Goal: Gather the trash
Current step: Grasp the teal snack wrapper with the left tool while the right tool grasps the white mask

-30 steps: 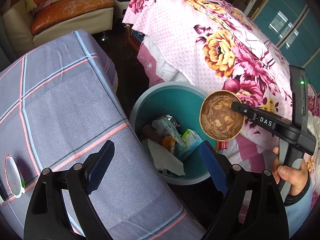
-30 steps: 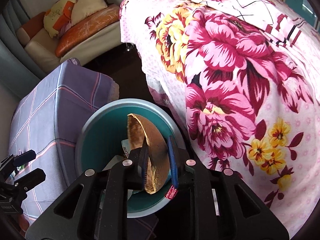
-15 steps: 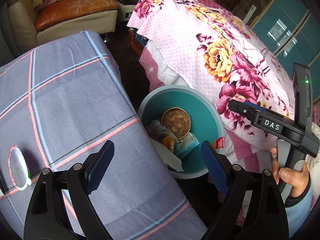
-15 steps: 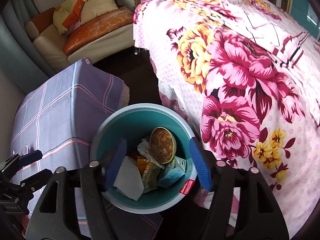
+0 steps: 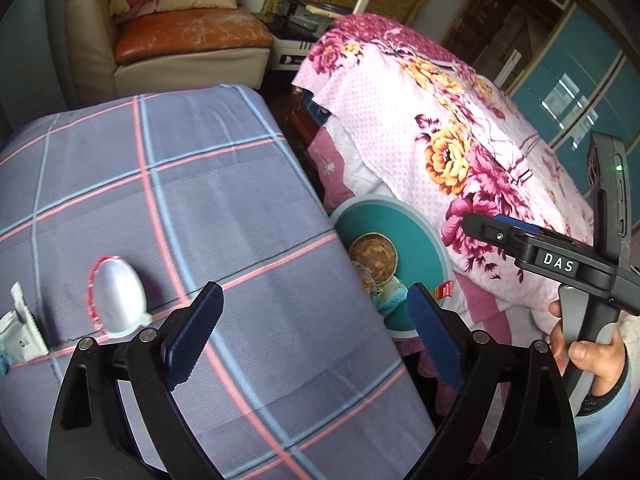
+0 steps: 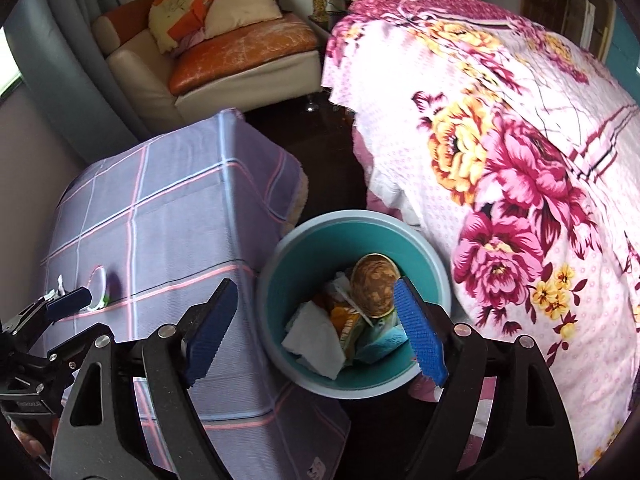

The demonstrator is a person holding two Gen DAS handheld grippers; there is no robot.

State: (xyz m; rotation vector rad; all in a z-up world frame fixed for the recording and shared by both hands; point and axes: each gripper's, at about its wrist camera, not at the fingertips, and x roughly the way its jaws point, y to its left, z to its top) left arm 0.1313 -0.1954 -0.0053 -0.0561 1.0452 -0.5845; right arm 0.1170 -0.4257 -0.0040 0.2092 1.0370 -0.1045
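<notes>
Our right gripper (image 6: 316,328) hangs above the teal bin (image 6: 280,264), its jaws having just been opening and now wide with nothing between them; the brown paper bowl (image 6: 374,290) it carried a second ago now lies inside on the wrappers and tissue. That piece of trash, we judge, is dealt with. Our left gripper (image 5: 316,330), jaws also spread and empty, has swung back over the checked cloth of the table (image 5: 224,200), where a white egg-shaped wrapper (image 5: 118,300) and a crumpled white packet (image 5: 20,332) wait near the left edge, apparently next to collect. The bin stands in the narrow gap between the table's right edge and the floral bedspread (image 6: 520,160), so we must travel above both edges; the table's middle lies bare.
</notes>
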